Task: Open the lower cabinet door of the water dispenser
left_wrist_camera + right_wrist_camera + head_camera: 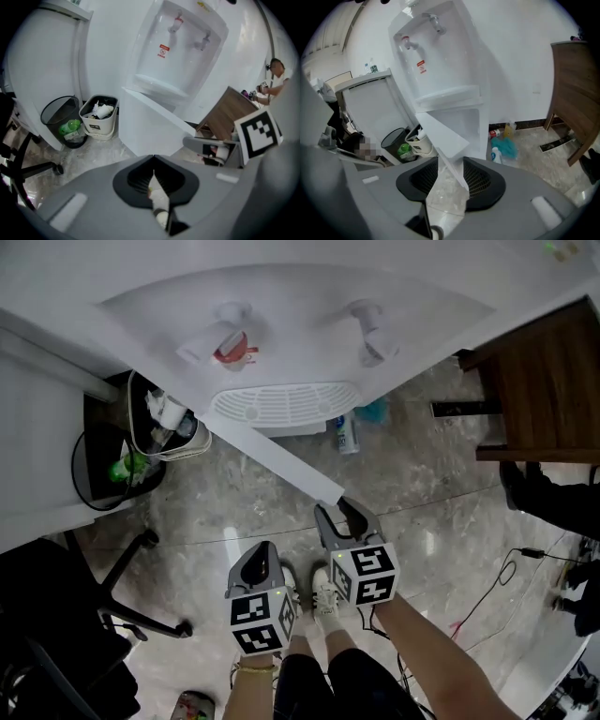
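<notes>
The white water dispenser (300, 324) stands ahead of me with two taps on top. Its lower cabinet door (272, 460) is swung out over the floor toward me, and the cabinet (464, 124) behind it is exposed. My right gripper (342, 514) is at the door's free end. In the right gripper view its jaws stand apart with the door's thin edge (440, 136) between them, and I see no firm pinch. My left gripper (261, 559) hangs lower left of it, off the door, shut and holding nothing (153, 161).
A black bin (108, 470) and a white bin (164, 427) full of rubbish stand left of the dispenser. Bottles (347, 432) lie on the floor at its right side. A wooden cabinet (548, 390) is at right, a chair base (141, 615) at lower left, and cables (506, 577) at right.
</notes>
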